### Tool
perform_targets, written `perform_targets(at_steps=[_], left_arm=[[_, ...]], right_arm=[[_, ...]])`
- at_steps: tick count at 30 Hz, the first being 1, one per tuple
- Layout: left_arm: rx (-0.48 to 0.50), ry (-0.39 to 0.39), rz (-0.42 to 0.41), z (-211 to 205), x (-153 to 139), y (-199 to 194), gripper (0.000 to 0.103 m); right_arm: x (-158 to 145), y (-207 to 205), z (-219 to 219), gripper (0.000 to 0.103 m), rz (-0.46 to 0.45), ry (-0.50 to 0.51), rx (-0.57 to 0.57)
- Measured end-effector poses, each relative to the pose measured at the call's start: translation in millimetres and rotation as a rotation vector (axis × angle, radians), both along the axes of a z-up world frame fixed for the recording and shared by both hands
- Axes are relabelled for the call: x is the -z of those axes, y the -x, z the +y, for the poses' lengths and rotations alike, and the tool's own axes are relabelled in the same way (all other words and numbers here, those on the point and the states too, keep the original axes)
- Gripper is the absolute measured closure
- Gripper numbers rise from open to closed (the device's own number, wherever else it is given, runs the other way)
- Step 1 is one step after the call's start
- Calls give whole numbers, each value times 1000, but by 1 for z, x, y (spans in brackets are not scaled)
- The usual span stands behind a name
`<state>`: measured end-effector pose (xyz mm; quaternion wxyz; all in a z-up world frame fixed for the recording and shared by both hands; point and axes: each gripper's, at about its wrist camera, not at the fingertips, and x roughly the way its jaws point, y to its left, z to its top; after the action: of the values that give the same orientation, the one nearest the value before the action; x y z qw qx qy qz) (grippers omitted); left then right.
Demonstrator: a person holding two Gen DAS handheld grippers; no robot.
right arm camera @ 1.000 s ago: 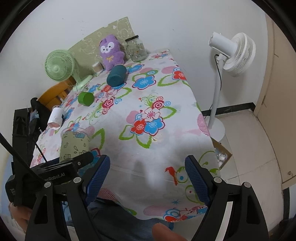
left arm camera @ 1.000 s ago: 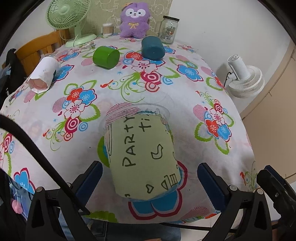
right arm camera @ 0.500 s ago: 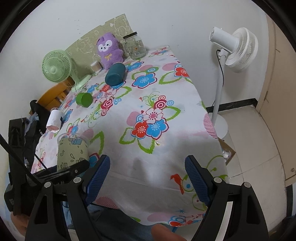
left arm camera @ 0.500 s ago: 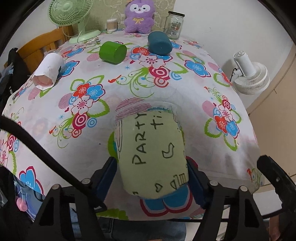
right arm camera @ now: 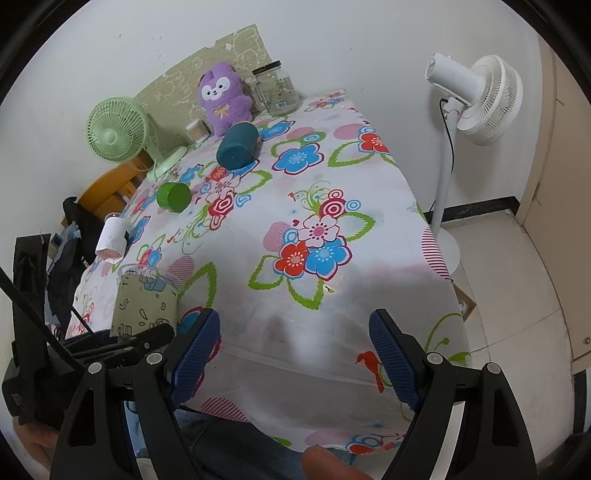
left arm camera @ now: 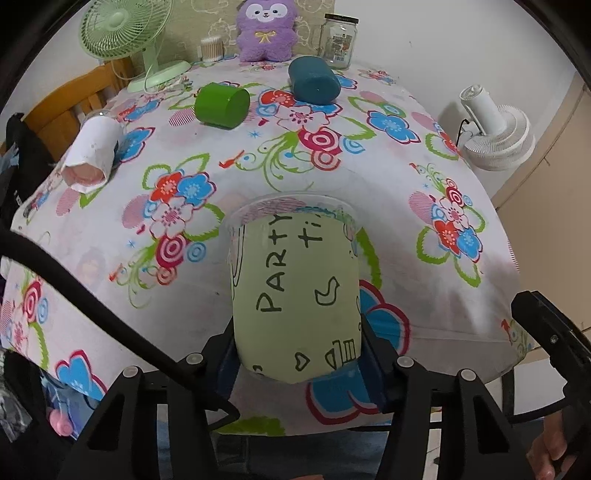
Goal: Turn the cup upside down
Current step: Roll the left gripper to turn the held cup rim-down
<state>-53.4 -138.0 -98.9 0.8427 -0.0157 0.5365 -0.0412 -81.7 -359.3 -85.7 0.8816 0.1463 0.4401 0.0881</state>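
A clear plastic cup with a pale green "PARTY" sleeve (left arm camera: 295, 295) lies with its open rim pointing away from me, at the near edge of the flowered tablecloth (left arm camera: 388, 184). My left gripper (left arm camera: 299, 354) is shut on the cup's base end, one blue pad on each side. In the right wrist view the same cup (right arm camera: 146, 306) shows at the left, held by the left gripper (right arm camera: 122, 341). My right gripper (right arm camera: 295, 354) is open and empty over the near table edge.
A green cup (left arm camera: 221, 105), a teal cup (left arm camera: 314, 81) and a white cup (left arm camera: 92, 151) lie on their sides farther back. A purple plush (left arm camera: 266, 29), a glass jar (left arm camera: 338, 40) and a green desk fan (left arm camera: 125, 33) stand at the back. A white floor fan (right arm camera: 476, 99) stands right of the table.
My left gripper has closed onto the PARTY cup, from wide open to pads pressed on its sides. The right gripper stays open and has barely moved.
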Motion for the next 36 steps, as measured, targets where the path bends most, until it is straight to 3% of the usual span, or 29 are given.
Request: perform_targets(at_steps=[4, 10, 17, 25, 31, 36], left_arm=[[16, -24, 3, 4, -1, -3, 46], [148, -125, 32, 1, -5, -8, 46], [348, -261, 153, -4, -6, -21, 46], [483, -353, 284, -4, -12, -40, 46], [587, -441, 411, -4, -19, -55, 46], [678, -496, 576, -7, -18, -65, 46]], right_arm=[[1, -3, 3, 18, 2, -1, -7], [2, -7, 10, 18, -2, 5, -25], [3, -9, 14, 18, -4, -1, -38], [6, -12, 17, 18, 0, 7, -43], [9, -16, 20, 18, 7, 4, -49], [13, -21, 21, 18, 15, -2, -50]])
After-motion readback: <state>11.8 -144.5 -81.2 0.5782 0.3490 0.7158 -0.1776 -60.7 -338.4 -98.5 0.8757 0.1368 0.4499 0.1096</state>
